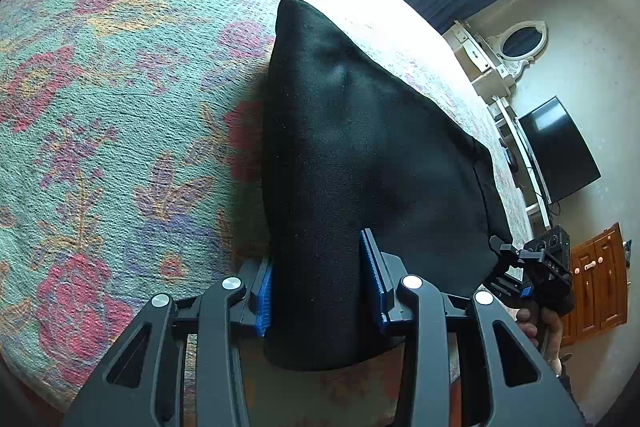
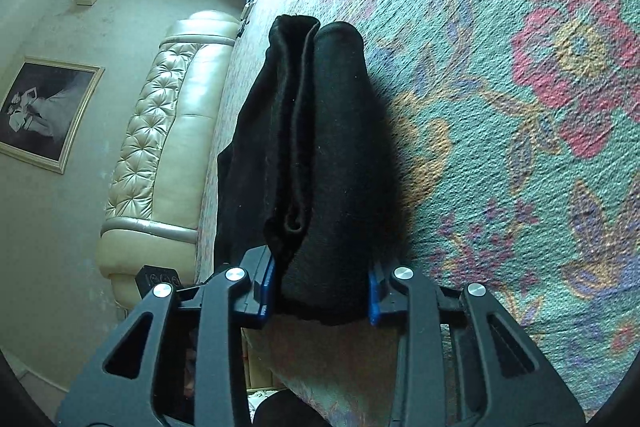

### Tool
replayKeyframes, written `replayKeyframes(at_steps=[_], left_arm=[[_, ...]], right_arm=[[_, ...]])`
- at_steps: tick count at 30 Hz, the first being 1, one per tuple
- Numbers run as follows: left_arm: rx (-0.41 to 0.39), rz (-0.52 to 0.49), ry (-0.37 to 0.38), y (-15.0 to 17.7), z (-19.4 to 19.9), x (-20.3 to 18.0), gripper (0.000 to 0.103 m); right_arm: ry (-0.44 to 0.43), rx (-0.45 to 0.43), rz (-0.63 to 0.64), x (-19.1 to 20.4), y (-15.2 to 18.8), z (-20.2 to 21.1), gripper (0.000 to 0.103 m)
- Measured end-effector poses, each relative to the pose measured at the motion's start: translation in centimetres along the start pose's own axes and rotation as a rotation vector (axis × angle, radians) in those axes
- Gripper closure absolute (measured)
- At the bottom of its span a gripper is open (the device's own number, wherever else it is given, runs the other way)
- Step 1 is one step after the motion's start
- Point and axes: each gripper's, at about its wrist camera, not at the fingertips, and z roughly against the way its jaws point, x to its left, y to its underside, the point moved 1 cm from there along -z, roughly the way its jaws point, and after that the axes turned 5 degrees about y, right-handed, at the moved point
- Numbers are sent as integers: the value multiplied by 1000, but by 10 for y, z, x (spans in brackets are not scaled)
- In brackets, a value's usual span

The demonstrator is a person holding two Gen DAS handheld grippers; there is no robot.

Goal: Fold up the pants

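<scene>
The black pants (image 1: 352,155) lie folded on a floral bedspread (image 1: 100,107). My left gripper (image 1: 320,291) is shut on one end of the pants, with black cloth filling the gap between its blue pads. In the right wrist view the pants (image 2: 320,147) show as stacked layers with a fold edge. My right gripper (image 2: 322,291) is shut on the near end of that bundle. The right gripper also shows in the left wrist view (image 1: 532,267), at the pants' right edge, held by a hand.
The bed edge runs close below both grippers. A dresser with a mirror (image 1: 520,43), a dark screen (image 1: 560,151) and a wooden cabinet (image 1: 600,279) stand beyond the bed. A padded cream headboard (image 2: 168,131) and a framed picture (image 2: 44,111) are on the other side.
</scene>
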Motion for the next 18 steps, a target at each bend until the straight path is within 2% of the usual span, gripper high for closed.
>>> replayKeyframes(at_steps=[18], left_arm=[[14, 12, -3, -4, 0, 1, 65]], right_arm=[[2, 5, -5, 1, 14, 12, 71]])
